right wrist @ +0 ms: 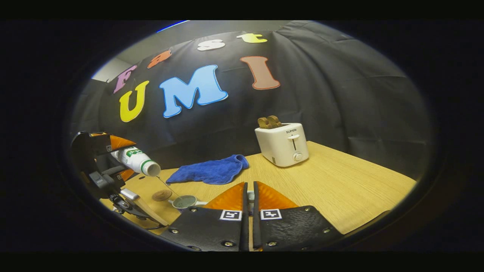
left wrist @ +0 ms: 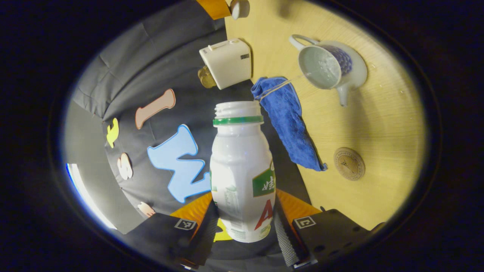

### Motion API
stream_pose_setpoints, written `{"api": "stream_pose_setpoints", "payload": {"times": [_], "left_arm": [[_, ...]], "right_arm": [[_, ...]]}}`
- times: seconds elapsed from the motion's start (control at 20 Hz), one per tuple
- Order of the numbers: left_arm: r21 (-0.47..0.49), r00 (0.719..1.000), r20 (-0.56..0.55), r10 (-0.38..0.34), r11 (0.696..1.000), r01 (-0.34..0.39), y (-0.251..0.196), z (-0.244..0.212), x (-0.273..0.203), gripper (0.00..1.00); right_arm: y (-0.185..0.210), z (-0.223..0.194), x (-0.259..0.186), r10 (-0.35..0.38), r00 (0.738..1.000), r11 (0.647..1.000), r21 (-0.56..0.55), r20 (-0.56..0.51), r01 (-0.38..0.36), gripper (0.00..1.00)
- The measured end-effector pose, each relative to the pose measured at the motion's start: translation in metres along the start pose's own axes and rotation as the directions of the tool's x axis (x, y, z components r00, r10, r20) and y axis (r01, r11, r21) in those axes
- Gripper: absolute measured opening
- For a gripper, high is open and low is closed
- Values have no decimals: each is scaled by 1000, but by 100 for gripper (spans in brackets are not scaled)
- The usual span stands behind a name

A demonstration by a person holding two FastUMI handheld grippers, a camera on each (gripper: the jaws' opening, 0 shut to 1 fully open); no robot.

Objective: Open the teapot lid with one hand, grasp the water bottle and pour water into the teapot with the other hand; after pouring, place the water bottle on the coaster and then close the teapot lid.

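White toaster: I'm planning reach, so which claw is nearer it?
Right. The right claw, pinching the teapot lid, faces the white toaster directly; the left claw, gripping the white plastic bottle, is off beyond the blue cloth.

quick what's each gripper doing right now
Left gripper: closed on the water bottle, tipped and pouring into the teapot.
Right gripper: fingers nearly together on something small; cannot tell if it is the lid.

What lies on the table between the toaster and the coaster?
The blue cloth lies between the toaster and the coaster, as the right gripper view shows.
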State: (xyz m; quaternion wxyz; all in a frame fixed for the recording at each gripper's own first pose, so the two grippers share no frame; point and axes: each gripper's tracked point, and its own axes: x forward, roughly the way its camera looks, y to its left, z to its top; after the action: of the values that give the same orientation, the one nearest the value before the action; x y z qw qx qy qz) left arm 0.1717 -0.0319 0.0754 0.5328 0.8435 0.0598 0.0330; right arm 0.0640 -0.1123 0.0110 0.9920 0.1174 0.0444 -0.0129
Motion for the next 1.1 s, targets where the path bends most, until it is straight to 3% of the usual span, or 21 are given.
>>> {"api": "stream_pose_setpoints", "payload": {"times": [0.1, 0.2, 0.3, 0.35, 0.4, 0.75, 0.9, 1.1], "left_arm": [[13, 1000, 1, 1, 1000, -1, 1, 1, 0, 84], [21, 1000, 5, 0, 1000, 0, 1, 3, 1, 79], [28, 1000, 8, 1, 1000, -1, 2, 5, 2, 84], [33, 1000, 8, 3, 999, -3, 3, 6, 1, 73], [38, 1000, 9, 4, 999, -4, 3, 6, 1, 79], [76, 999, 28, 29, 997, -31, 10, 15, -2, 78], [49, 999, 43, 28, 998, -30, 8, 19, -2, 79], [-74, 997, 77, -15, 997, 20, -5, 27, -4, 78]], "right_arm": [[0, 0, 0, 0, 1000, 1000, 0, -1, 0, 4], [1, -1, 0, 4, 1000, 1000, 0, -3, -4, 4], [1, 0, 0, 3, 1000, 1000, -2, -4, -3, 4], [1, -1, 0, 3, 1000, 1000, -1, -4, -3, 4], [0, -1, 0, 3, 1000, 1000, -1, -4, -3, 4], [1, -1, -1, 3, 1000, 1000, -1, -6, -3, 4], [1, 0, -1, 3, 1000, 1000, 0, -5, -3, 4], [1, -2, -1, 2, 1000, 1000, -3, -9, -2, 4]]}}
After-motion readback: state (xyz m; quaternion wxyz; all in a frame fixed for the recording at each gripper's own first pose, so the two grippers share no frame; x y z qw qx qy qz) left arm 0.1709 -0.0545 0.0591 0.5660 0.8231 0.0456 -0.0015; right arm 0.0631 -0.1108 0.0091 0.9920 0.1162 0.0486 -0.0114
